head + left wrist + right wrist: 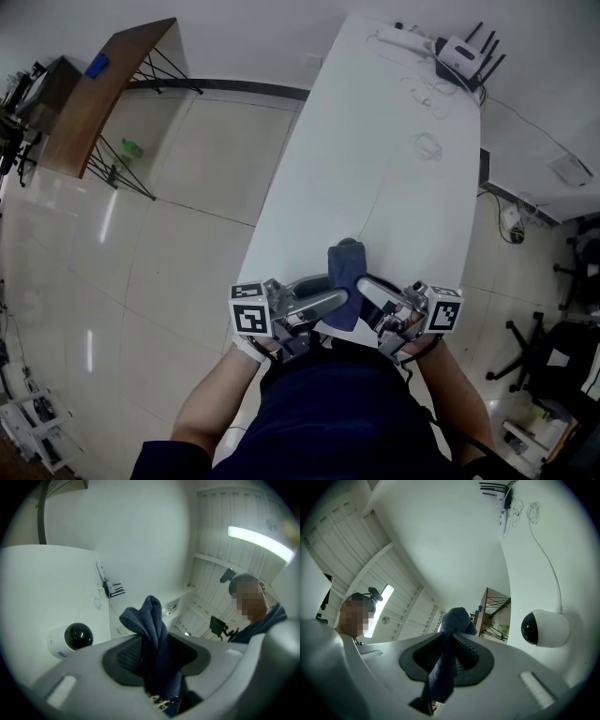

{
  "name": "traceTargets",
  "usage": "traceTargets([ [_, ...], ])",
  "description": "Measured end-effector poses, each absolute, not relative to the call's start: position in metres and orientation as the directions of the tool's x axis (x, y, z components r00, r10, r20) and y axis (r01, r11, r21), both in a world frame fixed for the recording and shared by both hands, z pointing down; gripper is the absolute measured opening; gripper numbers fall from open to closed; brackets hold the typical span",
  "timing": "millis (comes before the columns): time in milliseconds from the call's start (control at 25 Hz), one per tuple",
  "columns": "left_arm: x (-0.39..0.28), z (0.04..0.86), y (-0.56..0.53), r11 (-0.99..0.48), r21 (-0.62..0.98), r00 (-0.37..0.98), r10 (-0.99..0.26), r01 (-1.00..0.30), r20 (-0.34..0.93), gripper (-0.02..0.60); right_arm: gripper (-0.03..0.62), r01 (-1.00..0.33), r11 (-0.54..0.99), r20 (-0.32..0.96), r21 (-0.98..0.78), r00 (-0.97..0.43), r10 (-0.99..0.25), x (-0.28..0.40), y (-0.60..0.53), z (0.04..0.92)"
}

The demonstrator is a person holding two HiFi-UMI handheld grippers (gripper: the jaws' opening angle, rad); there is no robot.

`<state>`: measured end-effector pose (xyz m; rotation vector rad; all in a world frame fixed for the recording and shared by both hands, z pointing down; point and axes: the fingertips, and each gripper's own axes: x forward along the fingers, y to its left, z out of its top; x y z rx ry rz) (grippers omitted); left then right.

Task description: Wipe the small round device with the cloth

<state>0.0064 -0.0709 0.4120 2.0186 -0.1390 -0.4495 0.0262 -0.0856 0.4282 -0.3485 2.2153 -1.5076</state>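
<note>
A dark blue cloth [344,281] hangs bunched between my two grippers over the near end of the white table [375,141]. My left gripper [336,305] is shut on the cloth [154,639], which stands up out of its jaws. From the other side, my right gripper [368,287] pinches the same cloth [446,663]. The small round device [70,640], white with a black dome, sits on the table just beside the jaws. In the right gripper view the device [544,629] shows with its thin cable. The head view hides it behind the cloth.
A white router [461,52] with black antennas, a power strip [401,37] and loose cables lie at the table's far end. A wooden side table [103,89] stands on the tiled floor to the left. Chair bases [534,337] stand to the right.
</note>
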Motion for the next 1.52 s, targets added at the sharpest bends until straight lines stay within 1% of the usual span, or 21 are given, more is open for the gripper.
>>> traceTargets([
  [120, 0.006, 0.417, -0.071, -0.484, 0.874, 0.933, -0.289, 0.049, -0.212, 0.133, 0.069, 0.030, 0.368, -0.203, -0.929, -0.875, -0.440, 0.026, -0.086, 0.432],
  [200, 0.001, 0.420, -0.075, -0.514, 0.857, 0.936, -0.315, -0.028, -0.158, 0.120, 0.084, -0.007, 0.364, -0.174, -0.931, -0.869, -0.462, 0.029, -0.086, 0.437],
  [240, -0.005, 0.422, -0.080, -0.530, 0.843, 0.932, -0.343, -0.091, -0.115, 0.117, 0.091, -0.041, 0.358, -0.150, -0.933, -0.859, -0.489, 0.034, -0.089, 0.441],
  [320, -0.019, 0.436, -0.097, -0.558, 0.783, 0.910, -0.414, -0.274, 0.023, 0.114, 0.091, -0.140, 0.338, -0.080, -0.931, -0.823, -0.562, 0.049, -0.097, 0.452],
  [400, -0.028, 0.458, -0.112, -0.599, 0.645, 0.864, -0.459, -0.474, 0.208, 0.114, 0.087, -0.245, 0.308, -0.003, -0.919, -0.777, -0.630, 0.065, -0.104, 0.464],
  [440, -0.029, 0.468, -0.115, -0.621, 0.564, 0.836, -0.463, -0.544, 0.296, 0.114, 0.083, -0.290, 0.290, 0.030, -0.912, -0.753, -0.658, 0.073, -0.105, 0.469],
  [480, -0.026, 0.477, -0.115, -0.645, 0.492, 0.811, -0.455, -0.585, 0.368, 0.114, 0.080, -0.331, 0.273, 0.061, -0.903, -0.730, -0.681, 0.079, -0.106, 0.474],
  [560, -0.015, 0.491, -0.111, -0.707, 0.370, 0.780, -0.423, -0.603, 0.462, 0.115, 0.077, -0.394, 0.248, 0.108, -0.885, -0.692, -0.713, 0.087, -0.106, 0.482],
  [680, 0.011, 0.504, -0.097, -0.804, 0.232, 0.766, -0.369, -0.547, 0.526, 0.115, 0.077, -0.443, 0.235, 0.139, -0.865, -0.663, -0.736, 0.093, -0.108, 0.486],
  [760, 0.026, 0.507, -0.090, -0.825, 0.228, 0.777, -0.339, -0.516, 0.531, 0.115, 0.075, -0.451, 0.228, 0.147, -0.863, -0.656, -0.741, 0.096, -0.109, 0.487],
  [840, 0.032, 0.507, -0.089, -0.802, 0.295, 0.794, -0.325, -0.519, 0.514, 0.115, 0.075, -0.447, 0.216, 0.149, -0.868, -0.649, -0.746, 0.098, -0.110, 0.488],
  [1120, 0.006, 0.521, -0.112, -0.605, 0.594, 0.846, -0.335, -0.530, 0.414, 0.116, 0.067, -0.417, 0.155, 0.158, -0.895, -0.624, -0.765, 0.110, -0.114, 0.505],
  [1320, -0.016, 0.544, -0.121, -0.421, 0.797, 0.888, -0.352, -0.434, 0.297, 0.118, 0.066, -0.390, 0.128, 0.161, -0.912, -0.627, -0.763, 0.107, -0.122, 0.511],
  [1520, -0.025, 0.568, -0.126, -0.301, 0.895, 0.899, -0.388, -0.330, 0.202, 0.120, 0.066, -0.374, 0.108, 0.170, -0.921, -0.635, -0.754, 0.105, -0.126, 0.517],
])
